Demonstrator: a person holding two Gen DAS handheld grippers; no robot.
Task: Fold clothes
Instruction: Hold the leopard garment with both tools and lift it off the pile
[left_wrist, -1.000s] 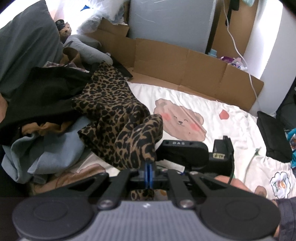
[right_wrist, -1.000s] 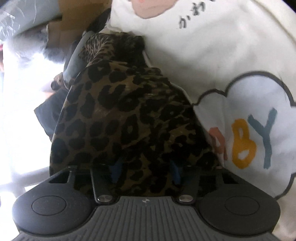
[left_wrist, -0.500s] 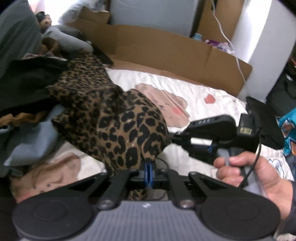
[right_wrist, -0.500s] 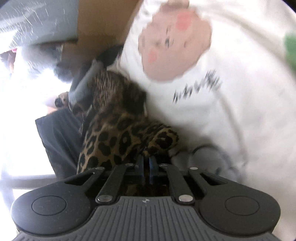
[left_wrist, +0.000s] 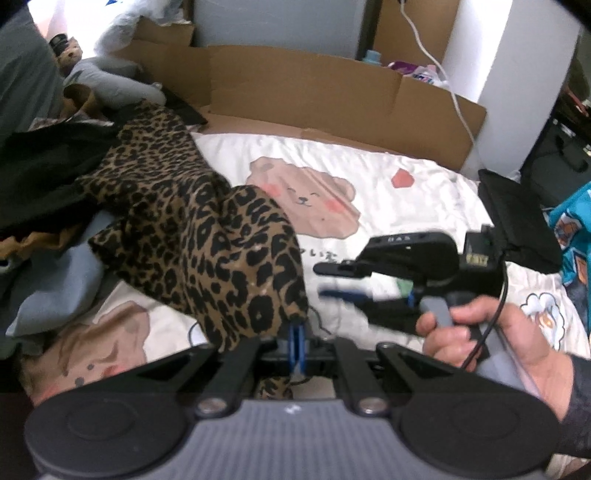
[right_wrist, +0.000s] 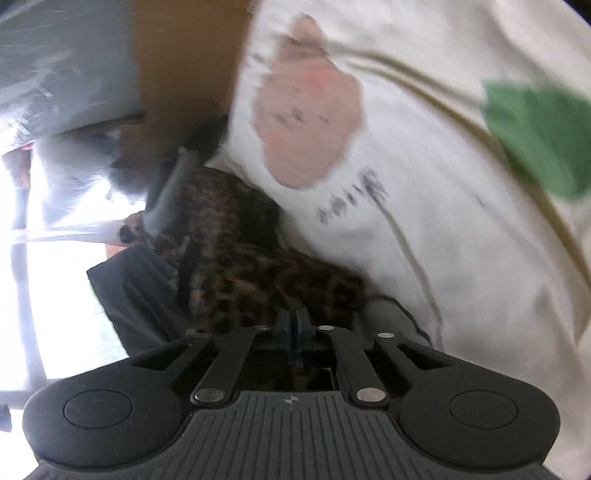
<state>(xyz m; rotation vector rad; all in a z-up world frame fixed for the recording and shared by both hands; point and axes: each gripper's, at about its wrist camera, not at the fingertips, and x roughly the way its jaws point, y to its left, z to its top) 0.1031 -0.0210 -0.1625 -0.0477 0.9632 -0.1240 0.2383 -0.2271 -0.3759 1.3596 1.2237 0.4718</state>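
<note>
Right tongs (left_wrist: 328, 282) now clear of leopard-print garment (left_wrist: 207, 236), jaws opening, empty; left tongs (left_wrist: 295, 341) clamped on its edge.

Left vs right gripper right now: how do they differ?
The left gripper is shut on the leopard-print garment; the right gripper has its jaws opening, with nothing between them. The left one holds the cloth's edge up off the bear-print sheet; the right one grips nothing beside it. Both are over the same sheet.
</note>
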